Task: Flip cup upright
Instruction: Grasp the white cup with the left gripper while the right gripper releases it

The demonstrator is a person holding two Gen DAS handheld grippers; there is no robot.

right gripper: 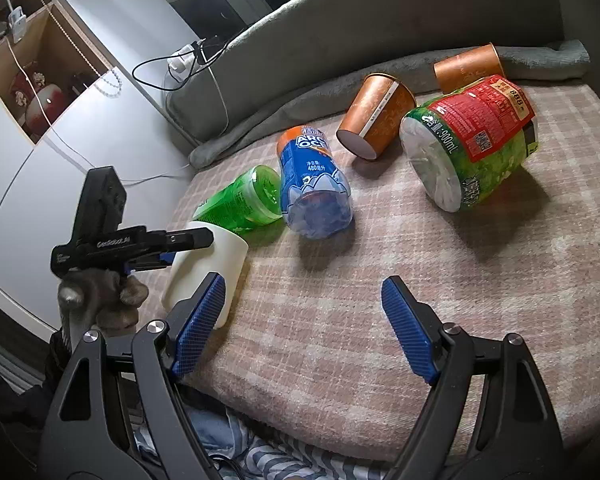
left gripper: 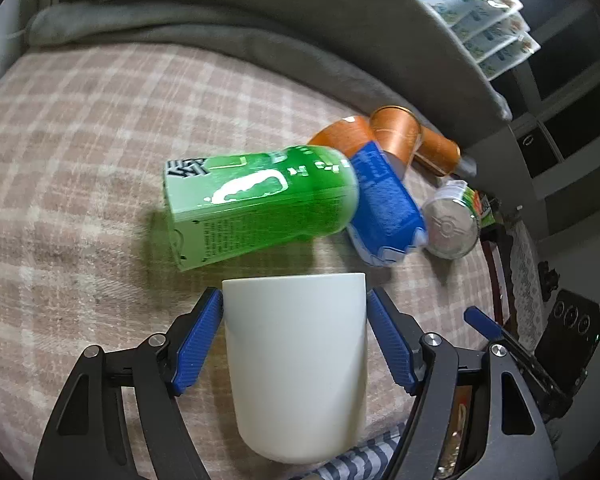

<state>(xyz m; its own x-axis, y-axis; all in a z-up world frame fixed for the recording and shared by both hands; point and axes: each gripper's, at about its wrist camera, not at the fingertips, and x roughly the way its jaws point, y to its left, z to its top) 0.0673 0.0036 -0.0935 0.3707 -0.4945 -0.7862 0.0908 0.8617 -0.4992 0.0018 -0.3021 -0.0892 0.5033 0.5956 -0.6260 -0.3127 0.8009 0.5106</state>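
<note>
On the checked blanket [right gripper: 340, 320] the white cup [left gripper: 296, 364] lies near the front edge, long axis running from six toward twelve o'clock, flat end toward twelve; the left gripper [left gripper: 295, 300] brackets it, fingers spread, seemingly not clamped, and should close squarely mid-body before rotating, while the right gripper [right gripper: 304, 292] hangs open, empty.

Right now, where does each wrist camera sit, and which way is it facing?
Left wrist: behind the left claw, looking down its blue fingers at the white plastic cup between them.
Right wrist: behind the open right claw, looking across the checked blanket; the gloved left hand shows.
Shared: the cup, the green bottle, the blue bottle.
</note>
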